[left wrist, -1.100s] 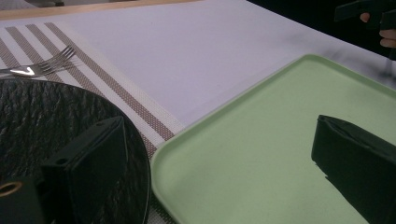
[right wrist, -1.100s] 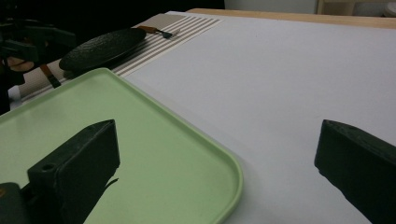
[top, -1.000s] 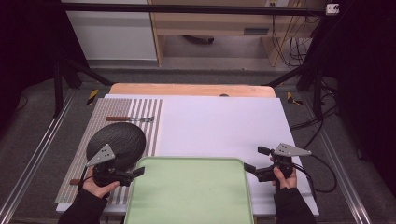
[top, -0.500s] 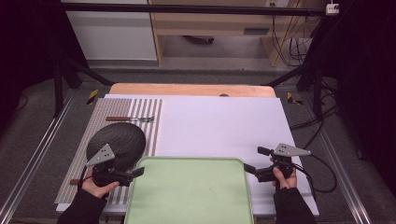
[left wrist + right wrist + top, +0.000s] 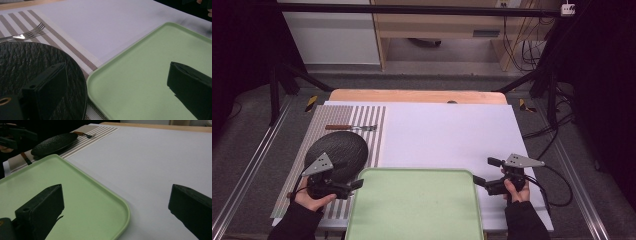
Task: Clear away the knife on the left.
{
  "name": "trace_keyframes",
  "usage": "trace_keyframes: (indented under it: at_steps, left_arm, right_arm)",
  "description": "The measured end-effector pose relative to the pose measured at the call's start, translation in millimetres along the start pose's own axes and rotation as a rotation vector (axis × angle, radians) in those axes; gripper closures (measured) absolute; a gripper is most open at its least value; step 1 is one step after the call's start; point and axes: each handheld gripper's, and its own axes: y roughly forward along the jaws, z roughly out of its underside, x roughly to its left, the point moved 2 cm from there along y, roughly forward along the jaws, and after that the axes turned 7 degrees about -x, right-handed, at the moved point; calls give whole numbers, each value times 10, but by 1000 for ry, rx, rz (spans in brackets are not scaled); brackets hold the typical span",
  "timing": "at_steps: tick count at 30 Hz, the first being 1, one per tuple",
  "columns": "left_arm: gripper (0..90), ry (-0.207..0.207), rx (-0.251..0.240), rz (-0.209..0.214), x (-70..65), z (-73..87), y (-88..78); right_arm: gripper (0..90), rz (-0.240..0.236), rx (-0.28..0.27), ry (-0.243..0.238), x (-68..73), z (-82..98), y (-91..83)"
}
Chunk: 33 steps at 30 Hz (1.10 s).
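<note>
High view, lower frame: left tongs (image 5: 354,186) and right tongs (image 5: 480,175), both released and empty, flank an empty green tray (image 5: 414,207), seemingly poised to lift it; black plate (image 5: 337,155) and fork (image 5: 351,127) on striped placemat (image 5: 362,117), left of the tabletop (image 5: 452,132).

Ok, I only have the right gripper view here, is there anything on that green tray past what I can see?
Observer: No, the high view shows the whole green tray bare.
Operator: And the left gripper, open or shut?
Observer: Open; the left gripper has one jaw over the black plate, the other over the tray.
Operator: What's that beyond the plate?
Observer: A fork with a brown handle, lying on the striped mat, apart from the plate.
</note>
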Motion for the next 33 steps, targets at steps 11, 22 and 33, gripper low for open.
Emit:
trace_keyframes:
  at_steps: [11, 22, 33]
  left_arm:
    - [27, 7, 26, -12, 61, -44, -135]
    - [27, 22, 65, -25, 82, -36, -199]
    - [25, 36, 89, -48, 96, -41, -284]
  right_arm:
    - [7, 0, 2, 1, 1, 1, 3]
    - [7, -1, 2, 1, 3, 2, 4]
    - [7, -1, 3, 1, 2, 3, 4]
